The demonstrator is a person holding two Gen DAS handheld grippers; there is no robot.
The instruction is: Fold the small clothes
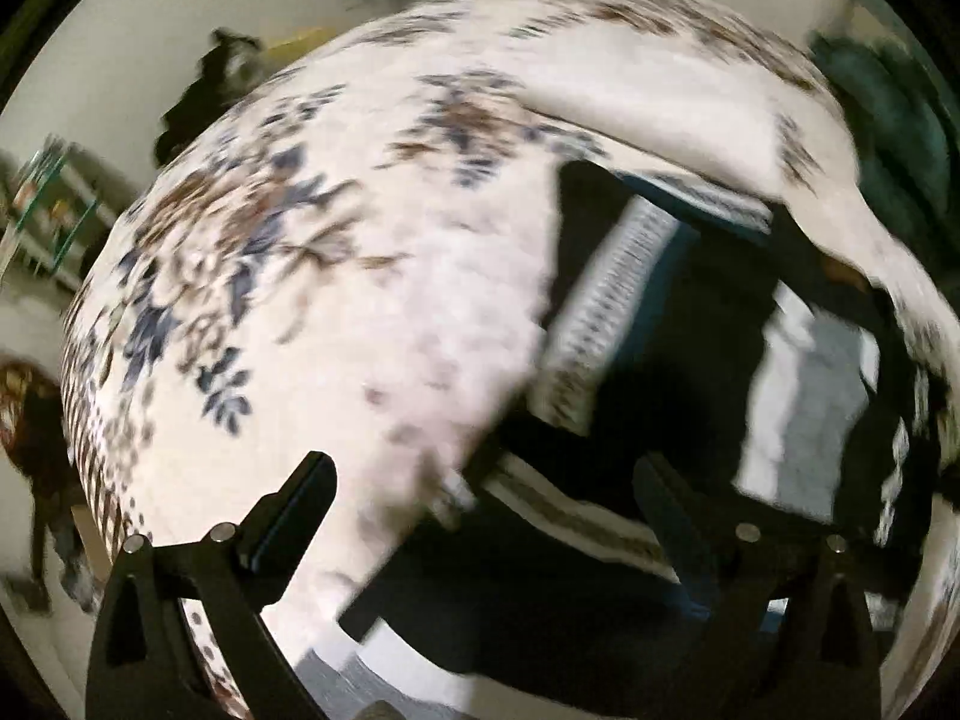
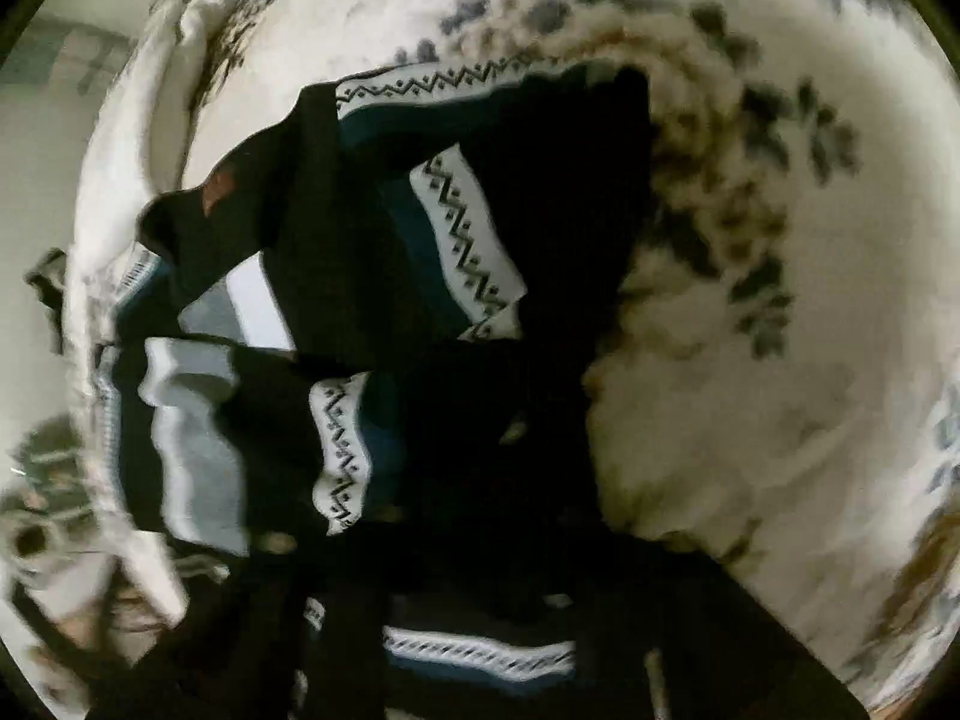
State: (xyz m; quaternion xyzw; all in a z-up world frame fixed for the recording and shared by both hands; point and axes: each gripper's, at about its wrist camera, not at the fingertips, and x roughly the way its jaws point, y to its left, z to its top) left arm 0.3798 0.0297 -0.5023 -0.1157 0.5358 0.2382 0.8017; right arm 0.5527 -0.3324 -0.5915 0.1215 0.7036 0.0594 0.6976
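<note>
A dark knit sweater [image 1: 660, 330] with white zigzag bands and grey-white stripes lies crumpled on a white floral bedspread [image 1: 360, 300]. In the left wrist view my left gripper [image 1: 486, 516] is open, its two black fingers [image 1: 288, 516] spread wide above the sweater's lower edge. In the right wrist view the sweater [image 2: 420, 252] fills the middle and lower frame. Dark cloth covers the place where my right gripper's fingers would show, so I cannot tell their state. Both views are motion-blurred.
The floral bedspread [image 2: 750, 390] extends around the sweater. A dark teal object [image 1: 888, 108] sits at the bed's far right. A shelf [image 1: 48, 204] and a dark bag [image 1: 204, 96] stand beyond the bed's left edge.
</note>
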